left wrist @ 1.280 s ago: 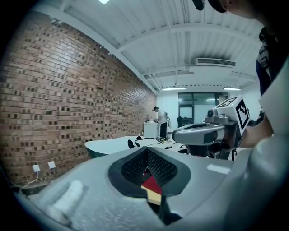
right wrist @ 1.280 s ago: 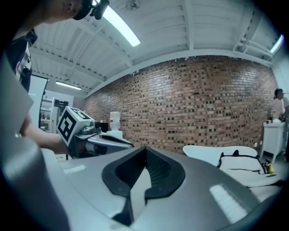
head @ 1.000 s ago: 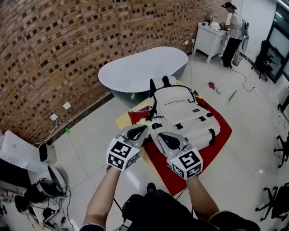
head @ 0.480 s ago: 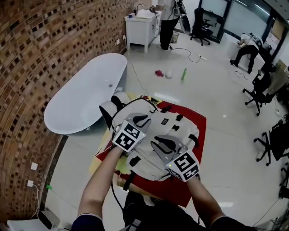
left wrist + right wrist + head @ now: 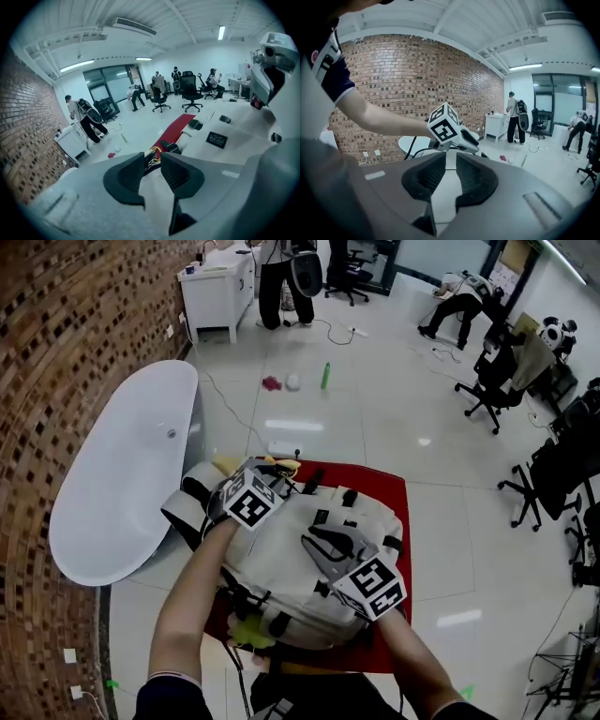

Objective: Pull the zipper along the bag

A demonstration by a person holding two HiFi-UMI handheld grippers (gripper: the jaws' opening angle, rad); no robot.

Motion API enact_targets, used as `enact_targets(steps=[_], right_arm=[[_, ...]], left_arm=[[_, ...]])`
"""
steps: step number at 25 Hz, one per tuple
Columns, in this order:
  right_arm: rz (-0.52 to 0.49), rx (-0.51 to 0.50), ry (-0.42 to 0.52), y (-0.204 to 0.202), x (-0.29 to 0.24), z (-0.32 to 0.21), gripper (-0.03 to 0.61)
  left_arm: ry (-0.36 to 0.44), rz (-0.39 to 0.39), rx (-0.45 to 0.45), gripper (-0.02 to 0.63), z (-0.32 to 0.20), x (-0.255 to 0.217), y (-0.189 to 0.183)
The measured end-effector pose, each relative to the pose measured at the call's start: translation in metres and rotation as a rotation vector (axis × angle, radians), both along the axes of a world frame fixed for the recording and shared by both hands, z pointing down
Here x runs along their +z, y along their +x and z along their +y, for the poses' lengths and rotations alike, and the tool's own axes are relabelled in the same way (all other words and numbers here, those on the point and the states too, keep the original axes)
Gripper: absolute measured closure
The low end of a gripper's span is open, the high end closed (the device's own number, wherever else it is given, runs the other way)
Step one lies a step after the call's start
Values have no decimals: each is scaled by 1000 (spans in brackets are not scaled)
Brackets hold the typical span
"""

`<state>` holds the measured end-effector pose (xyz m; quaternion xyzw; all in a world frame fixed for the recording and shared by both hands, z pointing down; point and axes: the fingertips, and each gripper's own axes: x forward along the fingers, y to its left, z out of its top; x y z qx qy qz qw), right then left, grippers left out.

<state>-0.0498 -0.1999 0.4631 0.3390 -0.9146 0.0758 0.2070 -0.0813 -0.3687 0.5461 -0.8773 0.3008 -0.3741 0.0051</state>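
The white bag (image 5: 281, 570) lies on a red mat (image 5: 389, 486) at the centre of the head view; its zipper is too small to make out. The left hand-held gripper (image 5: 153, 161), at the bag's 11 o'clock end, is opening, its gap narrow over fabric. The right hand-held gripper (image 5: 451, 160), at 4 o'clock, is closing with nothing visibly pinched.

Brick wall (image 5: 56, 352) at left. Glossy white floor (image 5: 375, 427). White bathtub (image 5: 122, 474) beside the wall, cabinet (image 5: 217, 282) beyond. Office chairs (image 5: 487, 390) at right. Ceiling strip lights (image 5: 77, 65).
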Motion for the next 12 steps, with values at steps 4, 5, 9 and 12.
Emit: enact_targets(steps=[4,5,9,12], right_arm=[[-20,6,-13,5,5,-22,509],[-20,-2,-15,5,6,-27,512],[-39,-45,-23,3,8,-39,512],[-68,-44,-27,8,9,-46,514]], left_arm=[[-73,-148,45,475,-21,39,-5],[-89,-183,63,467,-25,48,-6],[-149,-296,144,451,-27,77,-5],[-141,-339,159,453,-36,91,3]])
